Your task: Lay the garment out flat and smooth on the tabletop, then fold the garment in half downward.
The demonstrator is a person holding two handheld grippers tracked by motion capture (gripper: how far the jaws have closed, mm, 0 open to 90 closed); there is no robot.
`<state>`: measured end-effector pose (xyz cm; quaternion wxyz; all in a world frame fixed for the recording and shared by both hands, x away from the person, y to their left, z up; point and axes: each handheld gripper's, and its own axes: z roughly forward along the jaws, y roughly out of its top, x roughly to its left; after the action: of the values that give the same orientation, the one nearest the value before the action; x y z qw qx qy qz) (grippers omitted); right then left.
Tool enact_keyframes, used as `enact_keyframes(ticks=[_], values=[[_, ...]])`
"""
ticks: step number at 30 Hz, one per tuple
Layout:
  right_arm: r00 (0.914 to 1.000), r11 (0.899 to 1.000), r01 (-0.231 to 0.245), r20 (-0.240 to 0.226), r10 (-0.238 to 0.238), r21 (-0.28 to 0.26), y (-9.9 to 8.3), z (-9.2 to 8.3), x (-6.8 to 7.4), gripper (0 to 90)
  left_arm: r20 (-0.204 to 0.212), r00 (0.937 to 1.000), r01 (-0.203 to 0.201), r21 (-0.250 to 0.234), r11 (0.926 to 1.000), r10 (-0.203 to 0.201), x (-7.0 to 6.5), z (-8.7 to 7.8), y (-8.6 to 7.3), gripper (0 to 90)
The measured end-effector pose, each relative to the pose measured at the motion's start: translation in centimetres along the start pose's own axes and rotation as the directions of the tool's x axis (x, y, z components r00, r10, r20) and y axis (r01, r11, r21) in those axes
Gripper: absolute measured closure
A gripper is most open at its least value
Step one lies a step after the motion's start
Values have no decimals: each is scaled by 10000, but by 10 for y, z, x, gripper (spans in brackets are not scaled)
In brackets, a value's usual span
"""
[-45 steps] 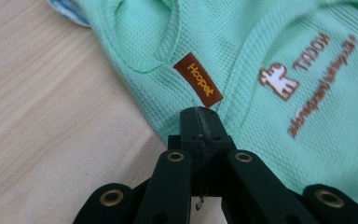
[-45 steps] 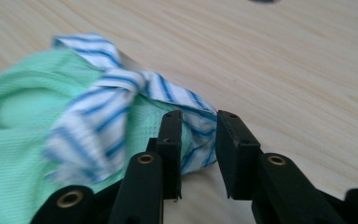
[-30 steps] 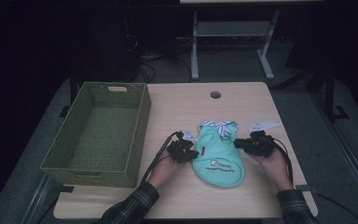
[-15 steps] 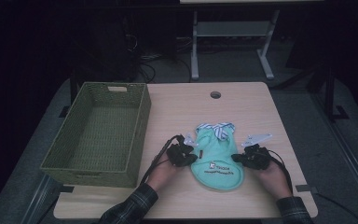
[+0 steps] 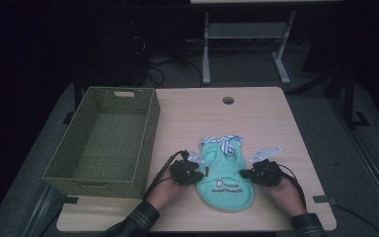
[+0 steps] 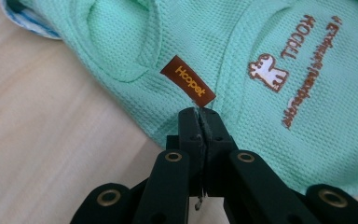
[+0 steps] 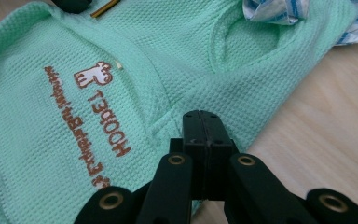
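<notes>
Two hand-held grippers (image 5: 201,176) (image 5: 244,174) on mint garment (image 5: 227,180)

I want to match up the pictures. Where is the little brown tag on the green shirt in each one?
High view: the brown tag is a tiny dark mark on the green shirt's left edge, by the left gripper.
Left gripper view: middle, just above the shut jaws.
Right gripper view: top left edge, only a sliver.
Shared landmark: the giraffe logo.

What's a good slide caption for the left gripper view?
Left gripper pinching the mint-green waffle-knit garment's edge.
</notes>
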<state>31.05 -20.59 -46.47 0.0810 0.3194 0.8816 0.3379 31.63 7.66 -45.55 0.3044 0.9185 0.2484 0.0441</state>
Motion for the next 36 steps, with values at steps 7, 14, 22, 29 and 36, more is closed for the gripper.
enact_keyframes(ticks=[7,14,22,29,36], values=[[9996,10000,67,-291,-66,19,-4,-2,12,898,248,9996,-121,145,9998,117,-9,-8,-9,879],[9988,10000,72,-476,-72,-14,-7,-4,15,887,500,9987,53,185,9998,-62,-11,-8,-10,841],[9988,9984,-88,-496,60,-557,0,-13,7,783,412,9991,88,-200,9998,-80,-2,-12,-6,677],[9993,9964,-202,-340,174,-820,9,-18,-6,698,373,9993,66,-985,9951,-29,8,-17,-3,600],[9996,9946,-258,-127,247,-1003,23,-19,-18,656,42,9998,210,-1171,9929,-207,25,-23,8,545]])
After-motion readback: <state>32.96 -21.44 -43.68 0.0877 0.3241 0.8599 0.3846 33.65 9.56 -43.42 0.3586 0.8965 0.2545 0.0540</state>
